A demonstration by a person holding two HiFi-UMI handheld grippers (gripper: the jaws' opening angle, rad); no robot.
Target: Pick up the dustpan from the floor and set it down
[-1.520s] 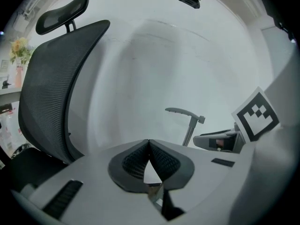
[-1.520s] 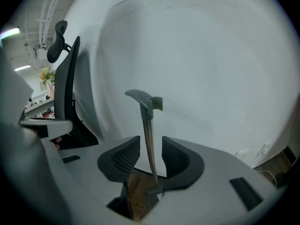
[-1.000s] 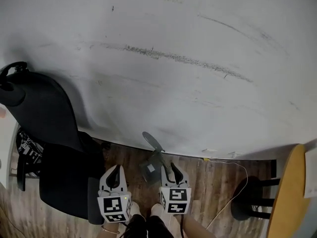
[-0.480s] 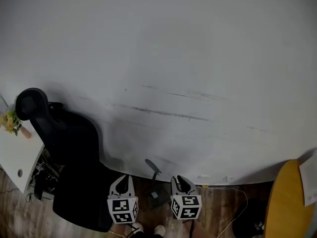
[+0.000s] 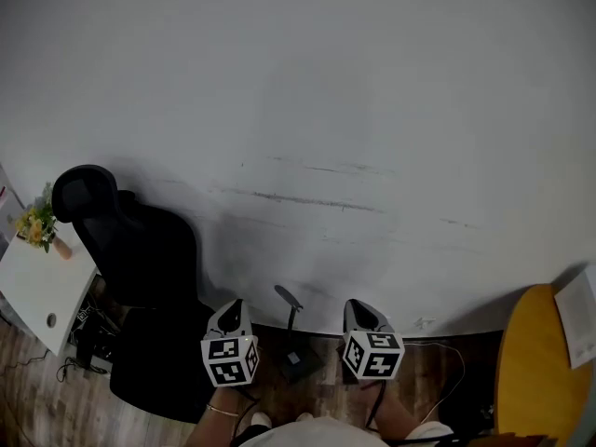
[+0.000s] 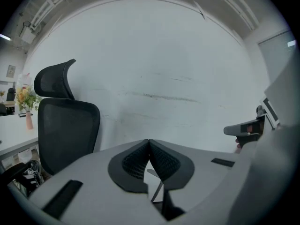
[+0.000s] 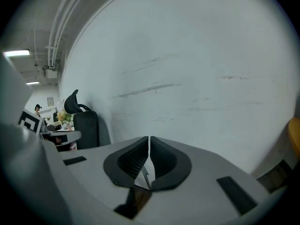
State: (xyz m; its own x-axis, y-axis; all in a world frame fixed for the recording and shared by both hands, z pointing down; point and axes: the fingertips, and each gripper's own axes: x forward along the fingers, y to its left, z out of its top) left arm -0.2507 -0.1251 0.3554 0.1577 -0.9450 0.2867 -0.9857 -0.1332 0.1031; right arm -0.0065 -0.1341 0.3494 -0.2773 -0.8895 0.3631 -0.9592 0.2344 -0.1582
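Dustpan (image 5: 296,362): stands on floor (image 5: 324,387), below and between left claw (image 5: 231,308) and right claw (image 5: 361,307), both pressed together and empty, the right's jaws having just been closing; set-down judged done, next move merely keeps clear.

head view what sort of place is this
Probably an office: a black office chair beside a white desk with flowers, plus a yellow table.

Head view steeply down from above; both gripper views roughly level toward shared wall (image 5: 298,82).
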